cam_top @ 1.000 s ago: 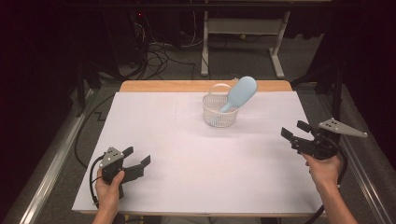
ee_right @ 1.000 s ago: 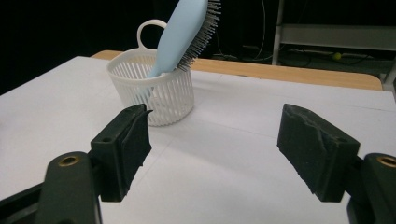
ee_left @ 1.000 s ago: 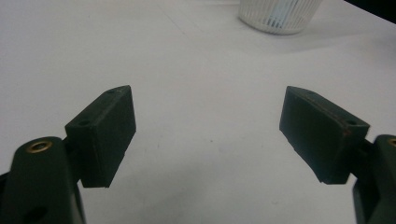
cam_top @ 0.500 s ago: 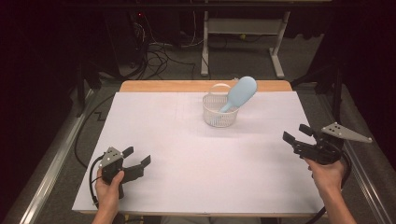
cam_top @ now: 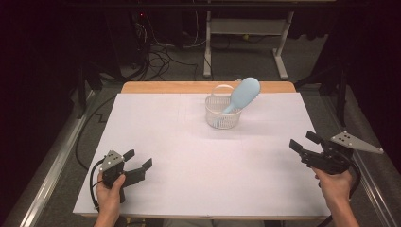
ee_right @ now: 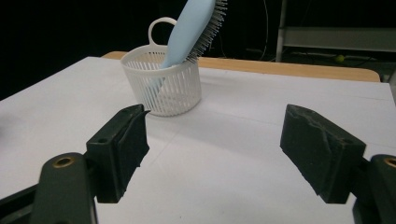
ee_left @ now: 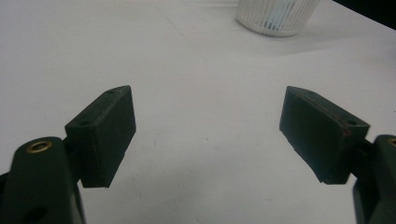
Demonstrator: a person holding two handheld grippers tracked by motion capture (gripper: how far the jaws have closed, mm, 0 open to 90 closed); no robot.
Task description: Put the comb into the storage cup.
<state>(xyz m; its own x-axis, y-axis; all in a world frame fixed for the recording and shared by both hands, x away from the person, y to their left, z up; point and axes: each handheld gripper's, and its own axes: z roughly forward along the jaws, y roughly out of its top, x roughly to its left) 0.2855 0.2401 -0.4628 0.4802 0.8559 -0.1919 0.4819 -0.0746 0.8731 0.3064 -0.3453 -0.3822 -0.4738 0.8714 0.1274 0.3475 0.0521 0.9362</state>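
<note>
1. The basket (cam_top: 222, 113) is small, round and white. Its wall is made of thin bars with gaps between them.
2. It stands upright on the white table top, near the far edge.
3. A round loop handle sticks up from the rim at its back.
4. The hairbrush (cam_top: 243, 94) is light blue. Its handle is down inside the basket.
5. The brush head sticks out over the rim and leans to the right in the high view.
6. In the right gripper view (ee_right: 196, 25) thin bristles show on one side of the head.
</note>
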